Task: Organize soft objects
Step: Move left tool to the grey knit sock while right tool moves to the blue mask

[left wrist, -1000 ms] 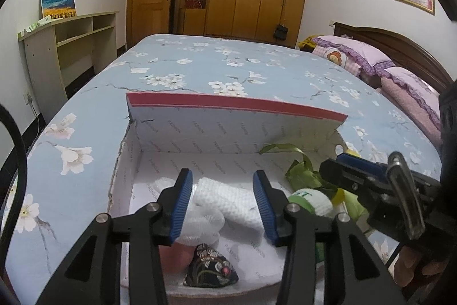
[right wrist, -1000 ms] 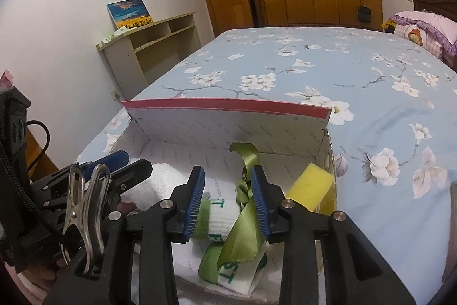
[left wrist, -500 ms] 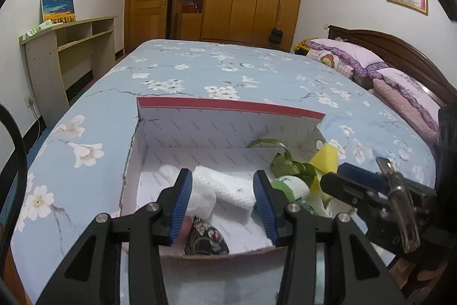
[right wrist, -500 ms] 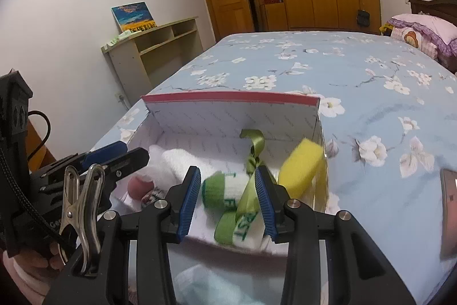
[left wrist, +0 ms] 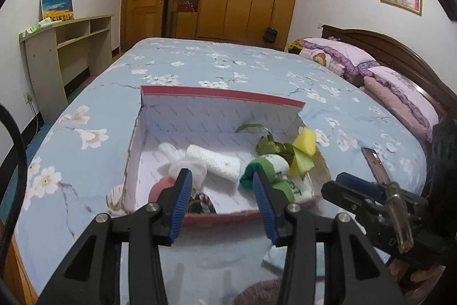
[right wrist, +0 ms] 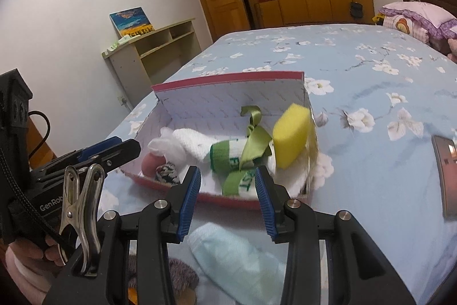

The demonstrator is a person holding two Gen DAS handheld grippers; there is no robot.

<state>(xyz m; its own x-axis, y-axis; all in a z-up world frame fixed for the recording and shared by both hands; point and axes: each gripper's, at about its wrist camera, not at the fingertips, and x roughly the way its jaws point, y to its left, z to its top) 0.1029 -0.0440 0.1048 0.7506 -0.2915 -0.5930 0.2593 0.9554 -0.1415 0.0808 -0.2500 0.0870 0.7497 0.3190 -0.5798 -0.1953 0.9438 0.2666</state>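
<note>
A red-rimmed white box [left wrist: 222, 93] lies open on the bed. Inside it are a white knit piece [left wrist: 220, 162], a green-and-white sock [left wrist: 271, 165] with a green ribbon [right wrist: 254, 145], a yellow sponge [right wrist: 291, 139], a pink item [left wrist: 160, 187] and a dark patterned pouch [left wrist: 200, 203]. My left gripper [left wrist: 222, 190] hangs open in front of the box's near wall, with nothing between its blue pads. My right gripper [right wrist: 227, 185] is also open and empty, just short of the box's near right part. A pale blue cloth [right wrist: 237, 256] lies on the bed under it.
A grey-brown fuzzy item [right wrist: 177, 273] sits at the near bed edge beside the blue cloth. A phone [right wrist: 445, 162] lies on the floral sheet right of the box. Pillows [left wrist: 400, 93] and the headboard are far right, and a low shelf [left wrist: 65, 47] stands on the left.
Both grippers have drawn back from inside the box toward the near bed edge. The sock and ribbon that sat between the right jaws now lie in the box.
</note>
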